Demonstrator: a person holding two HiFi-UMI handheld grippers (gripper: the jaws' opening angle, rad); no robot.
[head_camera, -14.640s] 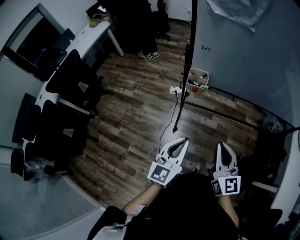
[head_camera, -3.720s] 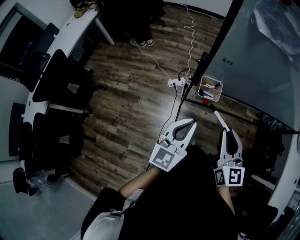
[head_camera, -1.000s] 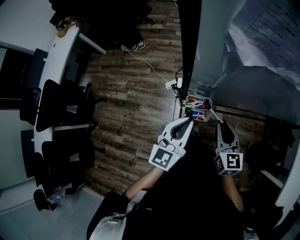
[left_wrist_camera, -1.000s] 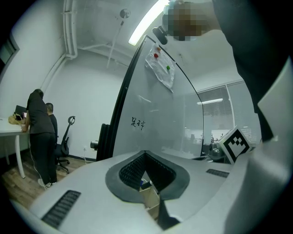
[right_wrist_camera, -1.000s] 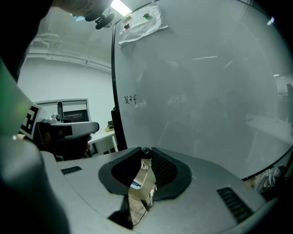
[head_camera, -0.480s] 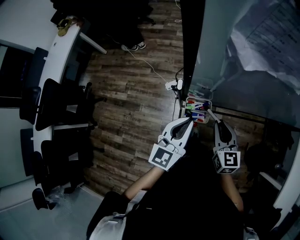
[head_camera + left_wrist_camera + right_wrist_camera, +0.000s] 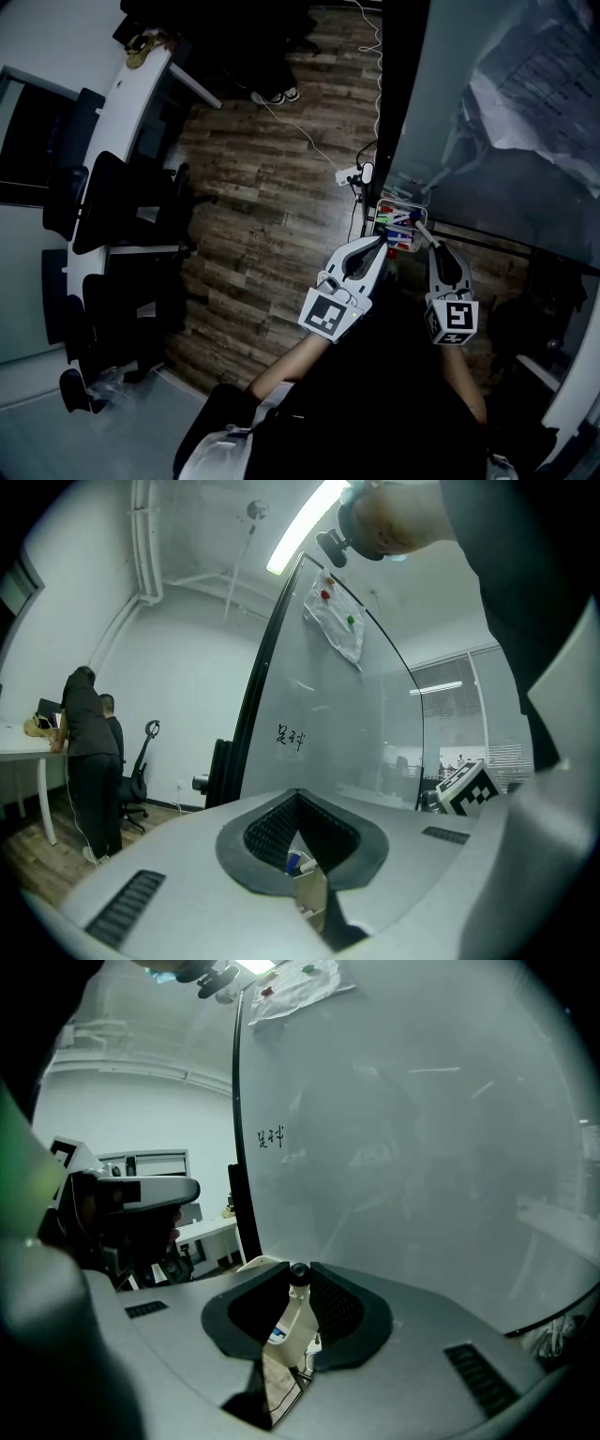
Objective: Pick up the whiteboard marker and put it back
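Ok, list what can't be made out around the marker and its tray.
- Marker: right gripper view, the right gripper covers its sides, so the label cannot be read.
- Tray: head view, too small and dark to count the pens inside.
- Scribble on the whiteboard: both gripper views, too small to read.

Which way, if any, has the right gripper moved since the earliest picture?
Yes: the right gripper has closed in on the marker tray; its whiteboard marker now nears its right edge.
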